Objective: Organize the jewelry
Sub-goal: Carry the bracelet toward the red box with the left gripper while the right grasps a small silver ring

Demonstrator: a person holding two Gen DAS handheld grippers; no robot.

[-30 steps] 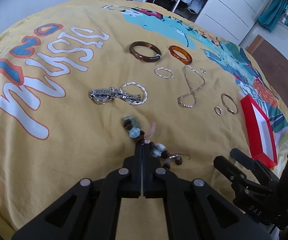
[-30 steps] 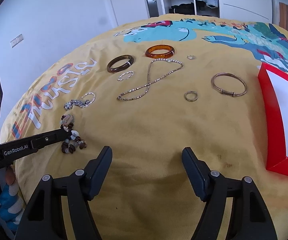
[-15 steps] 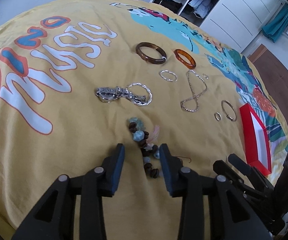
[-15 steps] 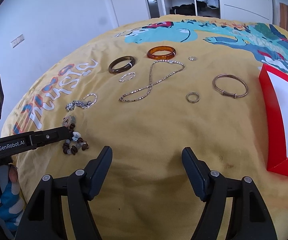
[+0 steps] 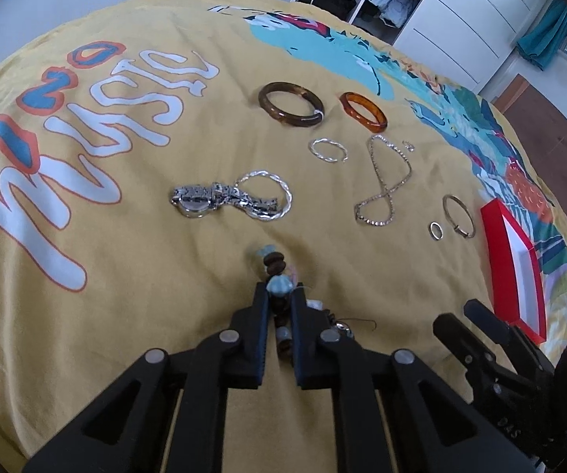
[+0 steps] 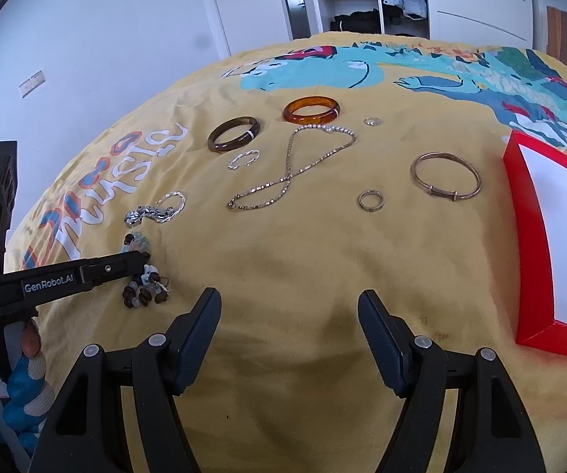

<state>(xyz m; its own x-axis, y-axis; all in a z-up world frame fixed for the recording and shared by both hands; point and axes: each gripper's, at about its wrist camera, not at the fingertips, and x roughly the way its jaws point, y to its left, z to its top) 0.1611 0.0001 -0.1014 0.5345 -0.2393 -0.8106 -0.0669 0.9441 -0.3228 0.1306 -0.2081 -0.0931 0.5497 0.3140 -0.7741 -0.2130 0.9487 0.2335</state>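
Bracelet (image 5: 279, 287) between left tongs (image 5: 279, 295).

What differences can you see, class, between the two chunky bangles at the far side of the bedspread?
The brown bangle is dark and nearly opaque, while the orange bangle is bright amber and translucent. The brown bangle lies to the left and nearer the camera in the right wrist view; the orange bangle lies further back, nearer the blue print. The brown bangle's white tag sits on its right side, the orange bangle's at its right edge. Both lie flat, apart, and untouched.
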